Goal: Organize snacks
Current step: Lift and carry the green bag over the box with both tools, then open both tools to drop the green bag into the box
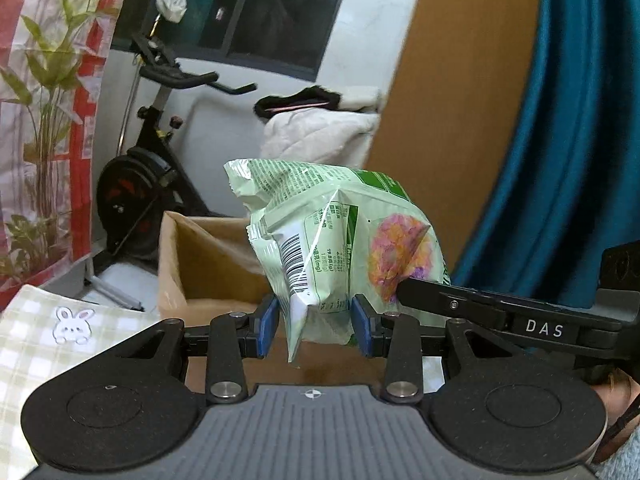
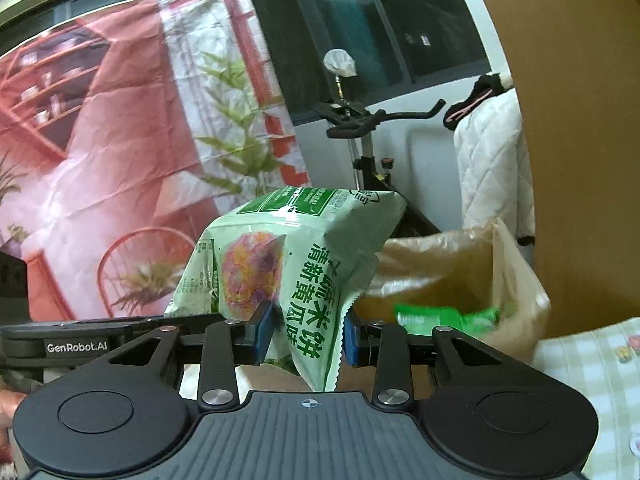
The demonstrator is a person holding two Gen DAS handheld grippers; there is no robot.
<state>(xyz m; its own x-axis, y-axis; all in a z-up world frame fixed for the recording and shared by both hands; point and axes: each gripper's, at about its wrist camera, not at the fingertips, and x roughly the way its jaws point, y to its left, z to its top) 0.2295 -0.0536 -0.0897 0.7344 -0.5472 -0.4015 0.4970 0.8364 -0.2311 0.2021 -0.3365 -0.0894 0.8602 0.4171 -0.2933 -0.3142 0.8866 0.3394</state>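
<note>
One pale green snack bag with a pink and orange picture hangs in the air, lifted at both ends. My left gripper is shut on its lower, barcode end. In the left wrist view a black finger of the other gripper reaches in from the right and touches the bag. My right gripper is shut on the printed end of the same snack bag. Behind the bag stands an open cardboard box, also seen as the box holding a green packet.
An exercise bike stands beyond the box by a white wall. A checked cloth with a rabbit print covers the surface at the left. A wooden panel and a blue curtain stand at the right. A red printed backdrop hangs at the left.
</note>
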